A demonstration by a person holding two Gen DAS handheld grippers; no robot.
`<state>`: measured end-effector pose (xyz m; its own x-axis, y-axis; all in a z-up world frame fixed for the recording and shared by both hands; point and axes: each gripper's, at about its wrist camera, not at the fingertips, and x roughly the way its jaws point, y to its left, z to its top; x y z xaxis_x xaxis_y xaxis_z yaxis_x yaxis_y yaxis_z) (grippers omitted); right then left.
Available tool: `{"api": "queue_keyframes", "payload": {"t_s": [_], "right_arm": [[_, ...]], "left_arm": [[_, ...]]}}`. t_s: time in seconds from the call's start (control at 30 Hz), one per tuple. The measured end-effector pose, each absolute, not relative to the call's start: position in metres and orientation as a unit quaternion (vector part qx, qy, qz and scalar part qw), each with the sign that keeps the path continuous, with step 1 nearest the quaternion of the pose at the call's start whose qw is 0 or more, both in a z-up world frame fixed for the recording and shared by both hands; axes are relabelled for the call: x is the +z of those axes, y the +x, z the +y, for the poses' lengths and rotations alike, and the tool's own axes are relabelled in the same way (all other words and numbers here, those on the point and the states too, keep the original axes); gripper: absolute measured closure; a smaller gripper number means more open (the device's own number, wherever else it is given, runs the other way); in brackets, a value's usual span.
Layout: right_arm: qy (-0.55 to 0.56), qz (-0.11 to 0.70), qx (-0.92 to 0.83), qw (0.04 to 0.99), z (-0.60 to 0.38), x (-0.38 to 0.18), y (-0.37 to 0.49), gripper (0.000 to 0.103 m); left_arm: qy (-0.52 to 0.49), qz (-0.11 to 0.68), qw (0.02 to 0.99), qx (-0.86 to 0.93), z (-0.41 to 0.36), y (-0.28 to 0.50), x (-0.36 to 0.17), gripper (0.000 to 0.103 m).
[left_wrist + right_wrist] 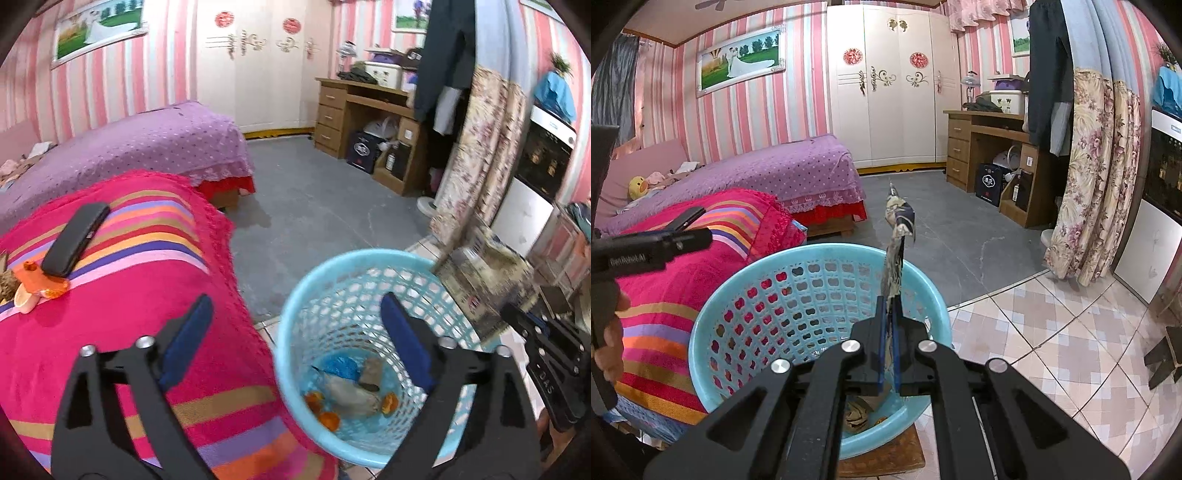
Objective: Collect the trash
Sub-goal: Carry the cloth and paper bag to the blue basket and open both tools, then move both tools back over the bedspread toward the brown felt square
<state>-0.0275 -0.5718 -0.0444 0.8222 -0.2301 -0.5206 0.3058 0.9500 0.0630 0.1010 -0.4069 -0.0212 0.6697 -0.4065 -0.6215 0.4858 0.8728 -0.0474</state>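
- The trash is a flat printed wrapper [895, 236]. It stands in the middle of the right wrist view, right over the blue basket [713, 325].
- The right gripper [890, 314] pinches its bottom edge tight, so it hangs above the basket, likely ready to drop in.
- The left gripper [295, 325] is spread wide with nothing in it. It sits over the basket's mouth at the bottom of its view.
- Orange peels [328, 419] and crumpled paper already lie in the basket.
- More peel [44, 284] waits on the striped cloth [129, 332], at the left, under a black case [75, 240].
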Motion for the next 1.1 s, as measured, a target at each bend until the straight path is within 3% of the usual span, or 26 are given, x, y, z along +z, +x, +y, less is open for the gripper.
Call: {"api": "queue_keyframes", "payload": {"t_s": [0.4,0.47,0.5,0.53,0.67,0.73,0.83,1.1], "right_arm": [[0.059,0.263,-0.145,0.952,-0.549,-0.056,-0.005,0.098],[0.053,0.262,-0.159,0.950,-0.546,-0.058,0.000,0.084],[0.049,0.262,-0.169,0.949,-0.544,-0.059,0.002,0.052],[0.046,0.259,-0.176,0.949,-0.543,-0.059,0.003,0.029],[0.039,0.260,-0.190,0.946,-0.535,-0.060,0.006,0.027],[0.039,0.257,-0.197,0.945,-0.530,-0.057,0.005,0.015],[0.039,0.250,-0.203,0.946,-0.521,-0.050,0.003,0.006],[0.040,0.225,-0.186,0.956,-0.476,-0.015,0.013,0.005]], "left_arm": [[0.063,0.302,0.931,-0.195,-0.362,0.115,-0.011,0.006],[0.064,0.300,0.932,-0.191,-0.354,0.116,-0.009,0.006],[0.064,0.299,0.933,-0.188,-0.350,0.117,-0.007,0.006],[0.063,0.298,0.934,-0.187,-0.347,0.117,-0.006,0.006],[0.056,0.294,0.937,-0.181,-0.328,0.117,0.000,0.006],[0.054,0.291,0.938,-0.178,-0.318,0.117,0.003,0.006],[0.049,0.291,0.939,-0.175,-0.300,0.115,0.006,0.006],[0.043,0.287,0.944,-0.156,-0.241,0.116,0.019,0.006]]}}
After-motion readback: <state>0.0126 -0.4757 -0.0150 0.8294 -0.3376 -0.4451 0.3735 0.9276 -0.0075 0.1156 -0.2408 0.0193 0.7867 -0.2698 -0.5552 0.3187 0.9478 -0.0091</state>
